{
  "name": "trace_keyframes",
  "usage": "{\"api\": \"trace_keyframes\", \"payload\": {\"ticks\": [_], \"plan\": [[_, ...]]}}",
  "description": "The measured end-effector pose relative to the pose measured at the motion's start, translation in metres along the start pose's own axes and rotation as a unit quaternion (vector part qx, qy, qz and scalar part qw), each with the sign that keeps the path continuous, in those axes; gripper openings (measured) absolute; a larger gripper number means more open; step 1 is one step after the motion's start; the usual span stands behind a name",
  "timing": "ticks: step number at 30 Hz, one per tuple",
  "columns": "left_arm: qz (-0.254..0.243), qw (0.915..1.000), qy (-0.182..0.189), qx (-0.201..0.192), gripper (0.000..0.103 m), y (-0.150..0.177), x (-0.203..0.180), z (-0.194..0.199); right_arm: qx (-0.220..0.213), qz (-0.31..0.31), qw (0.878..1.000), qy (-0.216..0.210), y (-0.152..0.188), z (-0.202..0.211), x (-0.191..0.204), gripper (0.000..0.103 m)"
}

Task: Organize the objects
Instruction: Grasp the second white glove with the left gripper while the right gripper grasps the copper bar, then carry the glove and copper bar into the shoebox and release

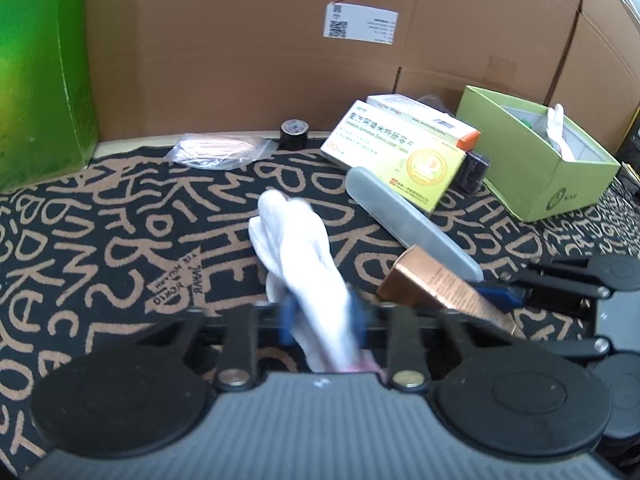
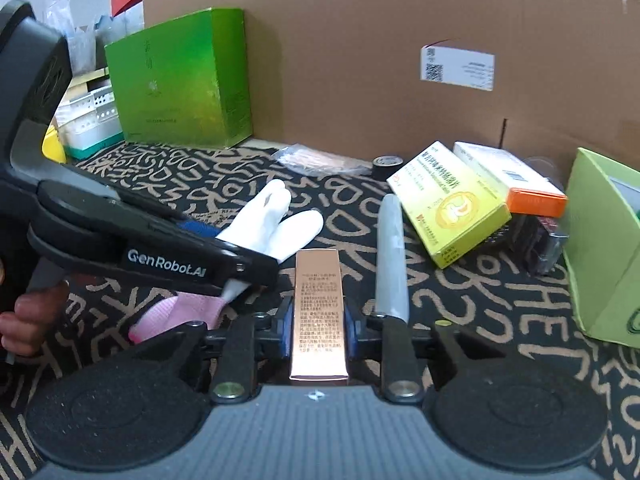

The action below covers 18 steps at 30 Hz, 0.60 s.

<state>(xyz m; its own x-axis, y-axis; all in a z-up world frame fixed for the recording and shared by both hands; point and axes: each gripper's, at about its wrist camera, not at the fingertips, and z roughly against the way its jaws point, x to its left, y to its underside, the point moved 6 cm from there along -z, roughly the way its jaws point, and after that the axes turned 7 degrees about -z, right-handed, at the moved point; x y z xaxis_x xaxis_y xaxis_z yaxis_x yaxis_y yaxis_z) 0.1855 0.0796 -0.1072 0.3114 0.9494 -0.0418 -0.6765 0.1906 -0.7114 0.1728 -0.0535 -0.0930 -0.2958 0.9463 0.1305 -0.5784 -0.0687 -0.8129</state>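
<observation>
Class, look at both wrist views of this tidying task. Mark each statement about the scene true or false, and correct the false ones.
1. The left tongs are closed on a white glove. True.
2. The right tongs hold a yellow medicine box. False: they grip a copper-coloured box; the yellow medicine box lies on the patterned mat.
3. A roll of black tape stands near the cardboard wall. True.
4. The open light-green box is empty. False: something white pokes out of it.
</observation>
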Motion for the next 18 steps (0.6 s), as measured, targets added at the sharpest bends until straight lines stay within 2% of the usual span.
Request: {"api": "trace_keyframes", "payload": {"ticks": [5, 9, 13, 18], "plan": [[0.000, 0.9999, 0.007, -0.007, 0.010, -0.004, -0.006, 0.012, -0.030, -0.014, 0.999, 0.001, -0.007, 0.022, -0.012, 0.027], [-0.015, 0.9991, 0.022, -0.033, 0.010, -0.024, -0.026, 0.032, -0.067, -0.025, 0.997, 0.018, -0.018, 0.047, -0.031, 0.027], [-0.061, 0.9951, 0.037, -0.069, 0.010, -0.060, -0.062, 0.048, -0.108, -0.037, 0.993, 0.044, -0.033, 0.077, -0.061, 0.027], [-0.115, 0.9851, 0.071, -0.106, 0.010, -0.114, -0.124, 0.054, -0.144, -0.056, 0.983, 0.099, -0.044, 0.109, -0.112, 0.027]]}}
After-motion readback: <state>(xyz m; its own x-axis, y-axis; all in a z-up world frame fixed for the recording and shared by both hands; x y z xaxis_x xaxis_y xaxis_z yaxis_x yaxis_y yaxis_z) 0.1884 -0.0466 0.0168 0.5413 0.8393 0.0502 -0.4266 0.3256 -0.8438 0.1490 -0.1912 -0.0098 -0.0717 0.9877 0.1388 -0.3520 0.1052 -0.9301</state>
